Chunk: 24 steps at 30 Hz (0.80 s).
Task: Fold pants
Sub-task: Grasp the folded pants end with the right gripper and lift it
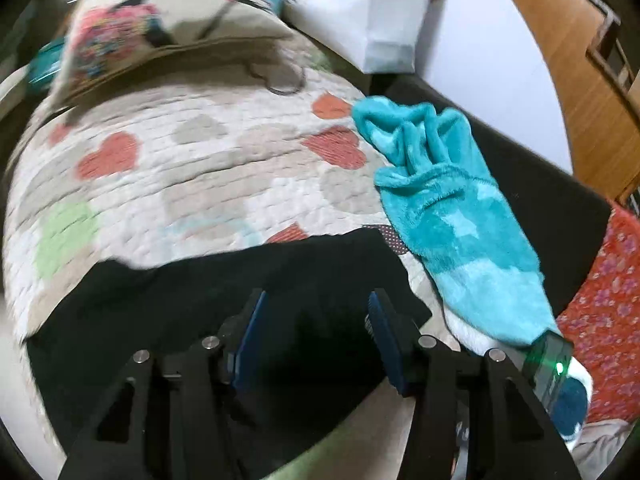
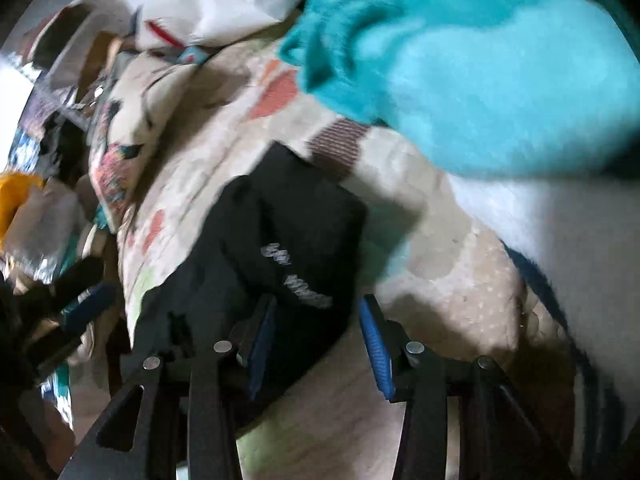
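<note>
Black pants lie folded on a quilt with heart prints. My left gripper hangs just above them, its blue pads apart and black cloth showing in the gap without being pinched. In the right wrist view the pants form a dark bundle with white lettering. My right gripper stands open over the bundle's near right edge, the left pad close against the cloth and the right pad over bare quilt. One blue pad of the left gripper shows at the far left.
A turquoise fleece garment lies to the right of the pants, also blurred in the right wrist view. A patterned pillow and white bags sit at the back. Red flowered cloth and a wooden floor are at right.
</note>
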{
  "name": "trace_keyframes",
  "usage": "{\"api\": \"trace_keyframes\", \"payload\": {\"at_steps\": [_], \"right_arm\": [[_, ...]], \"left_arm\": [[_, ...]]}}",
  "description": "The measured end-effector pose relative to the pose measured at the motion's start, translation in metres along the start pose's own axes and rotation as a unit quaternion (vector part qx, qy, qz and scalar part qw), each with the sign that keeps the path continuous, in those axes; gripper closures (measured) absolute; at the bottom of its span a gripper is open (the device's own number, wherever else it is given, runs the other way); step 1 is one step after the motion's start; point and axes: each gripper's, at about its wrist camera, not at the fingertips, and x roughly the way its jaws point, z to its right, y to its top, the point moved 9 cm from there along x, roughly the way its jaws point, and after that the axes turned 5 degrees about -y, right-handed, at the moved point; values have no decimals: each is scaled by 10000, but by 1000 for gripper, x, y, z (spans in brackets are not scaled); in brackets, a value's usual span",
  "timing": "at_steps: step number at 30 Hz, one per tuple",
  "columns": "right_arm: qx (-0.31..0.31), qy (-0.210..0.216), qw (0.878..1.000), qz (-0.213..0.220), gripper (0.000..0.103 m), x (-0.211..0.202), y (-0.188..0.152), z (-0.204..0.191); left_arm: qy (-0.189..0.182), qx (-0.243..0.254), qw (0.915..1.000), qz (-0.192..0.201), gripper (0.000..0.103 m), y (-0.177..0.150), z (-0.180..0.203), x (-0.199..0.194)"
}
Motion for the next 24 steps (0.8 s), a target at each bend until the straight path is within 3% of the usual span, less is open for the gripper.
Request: {"api": "trace_keyframes", "payload": {"at_steps": [6, 11, 15, 17, 18, 19, 20, 22, 23, 24], "right_arm": [[166, 267, 9995, 68, 52, 8, 7, 1], [369, 371, 9986, -41, 51, 25, 12, -2], [61, 331, 9994, 73, 39, 28, 14, -13], [-8, 381, 9993, 36, 39, 30, 14, -16], [22, 445, 9990, -27, 42, 31, 14, -18], [66, 522, 9986, -107, 46, 31, 14, -19], [82, 553, 9983, -187, 56, 31, 14, -19], [23, 539, 9983, -234, 65, 28, 14, -20], [-17, 580, 9981, -209, 76, 24, 15, -23], [-60, 646, 9977, -200, 79, 21, 16, -26]], "left_arm": [[-92, 403, 9973, -607, 46, 18, 23, 75], [189, 1275, 9860, -1056, 39, 25, 42, 128], [397, 1796, 9717, -1480, 39, 18, 49, 156], [425, 1953, 9684, -1490, 56, 17, 52, 156], [355, 1945, 9693, -1463, 77, 18, 53, 152], [150, 1834, 9718, -1473, 86, 19, 52, 145], [9, 1728, 9744, -1441, 89, 20, 52, 139], [-148, 1553, 9796, -1267, 91, 26, 47, 121], [-205, 1451, 9823, -1166, 91, 29, 44, 110], [-239, 1365, 9844, -1088, 92, 31, 41, 101]]}}
